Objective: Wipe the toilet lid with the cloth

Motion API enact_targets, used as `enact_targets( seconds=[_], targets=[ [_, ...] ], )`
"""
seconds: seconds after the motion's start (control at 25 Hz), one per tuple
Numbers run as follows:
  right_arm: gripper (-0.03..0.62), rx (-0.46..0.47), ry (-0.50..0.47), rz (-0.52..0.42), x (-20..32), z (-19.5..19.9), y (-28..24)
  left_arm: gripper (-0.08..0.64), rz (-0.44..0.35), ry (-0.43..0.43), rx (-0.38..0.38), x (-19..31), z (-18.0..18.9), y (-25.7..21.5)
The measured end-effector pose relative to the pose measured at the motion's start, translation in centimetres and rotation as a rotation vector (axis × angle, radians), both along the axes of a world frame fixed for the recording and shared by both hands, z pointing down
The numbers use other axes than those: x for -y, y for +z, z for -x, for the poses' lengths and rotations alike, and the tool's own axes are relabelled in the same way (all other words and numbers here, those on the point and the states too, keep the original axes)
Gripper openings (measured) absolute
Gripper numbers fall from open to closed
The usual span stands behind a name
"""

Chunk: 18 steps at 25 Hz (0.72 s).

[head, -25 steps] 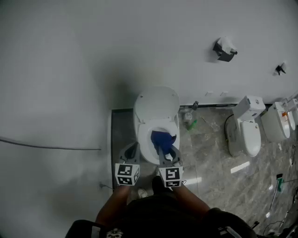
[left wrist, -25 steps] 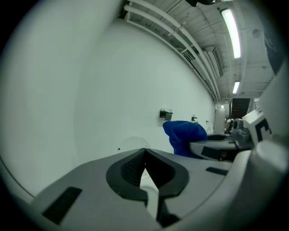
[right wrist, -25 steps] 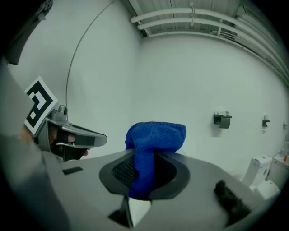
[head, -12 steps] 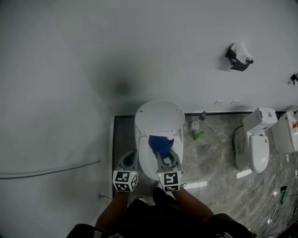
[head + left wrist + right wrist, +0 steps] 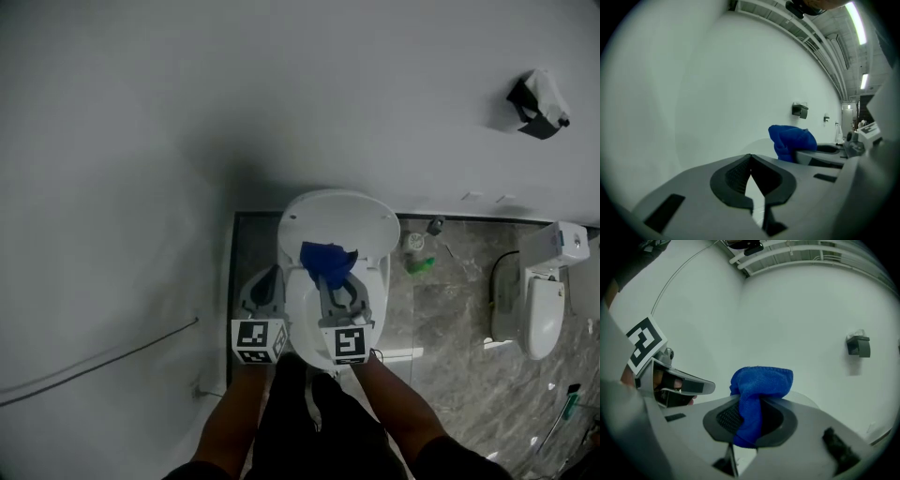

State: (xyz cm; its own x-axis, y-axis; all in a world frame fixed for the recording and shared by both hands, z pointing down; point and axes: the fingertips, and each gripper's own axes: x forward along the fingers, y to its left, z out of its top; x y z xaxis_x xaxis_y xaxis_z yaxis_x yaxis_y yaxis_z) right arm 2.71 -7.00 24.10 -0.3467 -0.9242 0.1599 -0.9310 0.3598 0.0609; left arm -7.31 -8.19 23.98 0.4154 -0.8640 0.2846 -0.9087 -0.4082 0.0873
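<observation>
A white toilet stands against the wall with its lid [image 5: 342, 217] raised. The blue cloth [image 5: 326, 258] is bunched in my right gripper [image 5: 333, 279], which is shut on it and holds it in front of the lower part of the lid, above the bowl. In the right gripper view the cloth [image 5: 761, 380] bulges out over the closed jaws of the right gripper [image 5: 752, 401]. My left gripper [image 5: 272, 274] is shut and empty, level with the toilet's left side. In the left gripper view its jaws [image 5: 750, 157] meet at the tip, and the cloth [image 5: 790, 140] shows to their right.
A toilet paper holder [image 5: 536, 105] hangs on the wall at the upper right. A second toilet [image 5: 544, 291] stands to the right, with a green bottle [image 5: 419, 265] on the marble floor between. A thin cable [image 5: 94, 361] runs along the left wall.
Both grippers have moved forward and down towards the raised lid. The cloth has gone from over the bowl to just in front of the lid.
</observation>
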Motion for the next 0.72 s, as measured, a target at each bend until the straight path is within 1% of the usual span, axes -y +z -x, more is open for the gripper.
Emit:
enact_targets(
  seconds=[0.16,0.2,0.28,0.36,0.44,0.56,0.72],
  targets=[
    [0.065,0.019,0.015,-0.03,4.6,0.5,2.9,0.009,-0.001,-0.008,0.0,3.5,0.3,4.5],
    [0.066,0.015,0.012,-0.037,5.4,0.8,3.5,0.009,-0.008,-0.01,-0.001,4.3,0.3,5.3],
    [0.066,-0.025,-0.003,-0.053,7.0,1.4,4.8,0.009,-0.026,-0.02,-0.012,5.9,0.5,6.7],
    [0.064,-0.059,-0.012,-0.066,8.2,2.1,6.0,0.009,-0.049,-0.034,-0.017,7.3,0.8,7.9],
    [0.065,-0.061,-0.006,-0.069,9.1,2.9,7.2,0.009,-0.068,-0.039,-0.005,8.3,1.1,9.1],
    [0.066,-0.077,0.007,-0.073,10.8,3.4,8.4,0.009,-0.075,-0.048,-0.005,9.5,1.5,10.3],
    [0.066,-0.101,0.027,-0.111,13.2,3.4,9.1,0.009,-0.077,-0.054,0.001,10.1,1.9,11.5]
  ],
)
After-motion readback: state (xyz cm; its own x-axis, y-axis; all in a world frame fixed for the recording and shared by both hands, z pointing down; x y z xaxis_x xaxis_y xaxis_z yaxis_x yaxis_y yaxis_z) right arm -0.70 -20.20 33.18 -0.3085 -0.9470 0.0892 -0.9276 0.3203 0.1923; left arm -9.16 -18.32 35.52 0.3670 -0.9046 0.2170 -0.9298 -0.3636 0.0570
